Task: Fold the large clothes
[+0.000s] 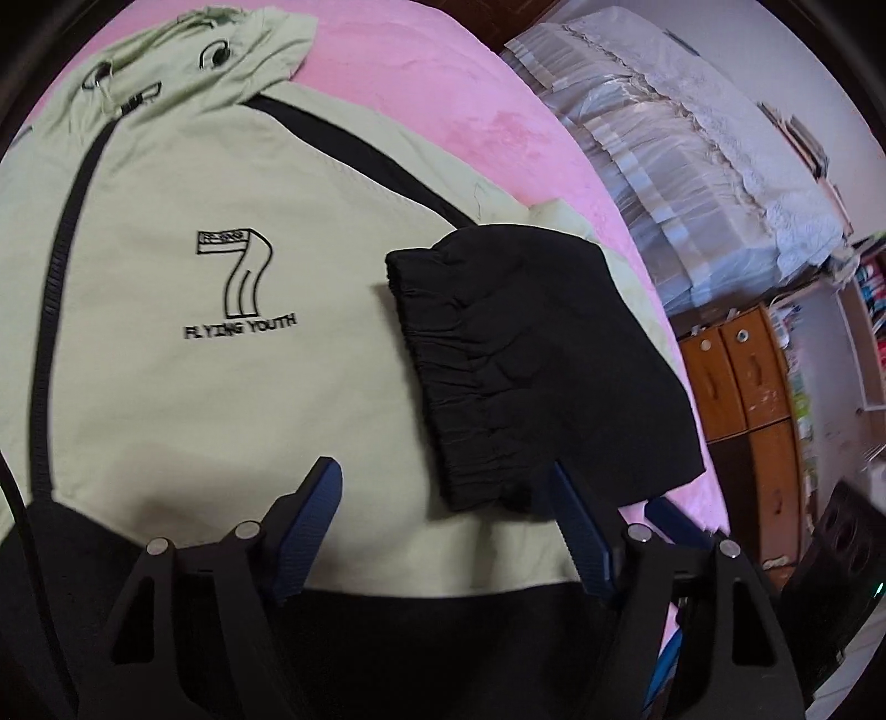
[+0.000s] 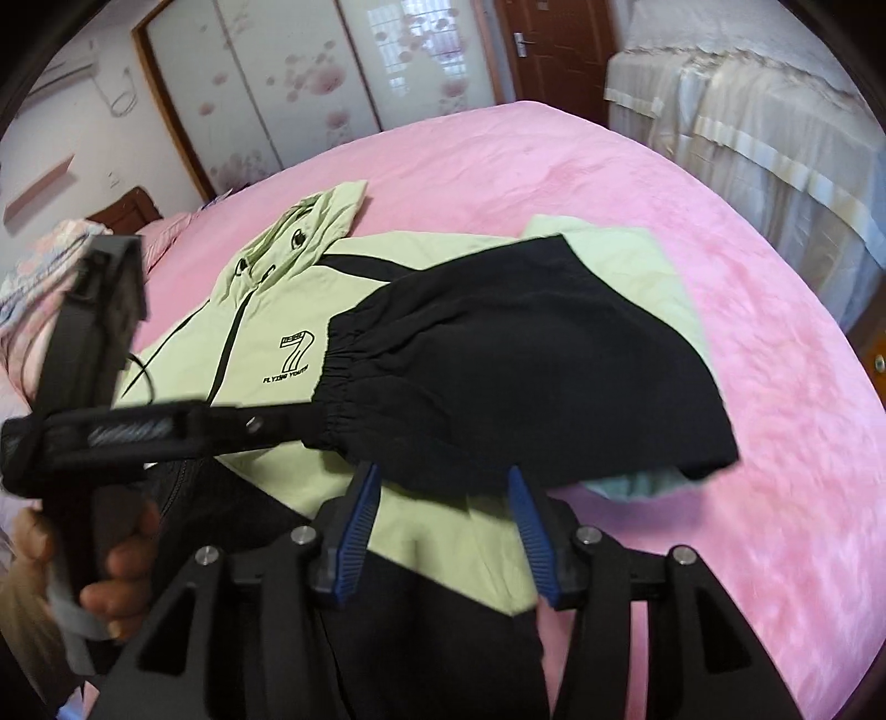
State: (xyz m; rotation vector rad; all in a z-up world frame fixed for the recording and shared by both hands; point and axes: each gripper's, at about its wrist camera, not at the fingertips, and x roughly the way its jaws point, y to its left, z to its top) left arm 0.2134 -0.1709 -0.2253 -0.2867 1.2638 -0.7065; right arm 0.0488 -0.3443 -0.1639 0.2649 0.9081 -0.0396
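A pale green and black hooded jacket (image 1: 183, 387) lies face up on the pink bed (image 1: 459, 99), hood away from me, with a "7 FLYING YOUTH" logo on the chest. Its black sleeve (image 1: 531, 354) with an elastic cuff is folded across the chest. My left gripper (image 1: 443, 476) is open and empty, hovering just above the jacket's lower front, near the cuff. In the right wrist view the jacket (image 2: 443, 266) and the folded sleeve (image 2: 515, 371) show too. My right gripper (image 2: 443, 476) is open and empty at the sleeve's near edge. The left gripper's body (image 2: 133, 432) sits at left.
The pink bed (image 2: 720, 443) stretches far to the right of the jacket. A covered pile of bedding (image 1: 692, 138) and a wooden cabinet (image 1: 742, 382) stand beyond the bed's right side. A wardrobe with flowered doors (image 2: 288, 83) and a door (image 2: 554, 50) are behind.
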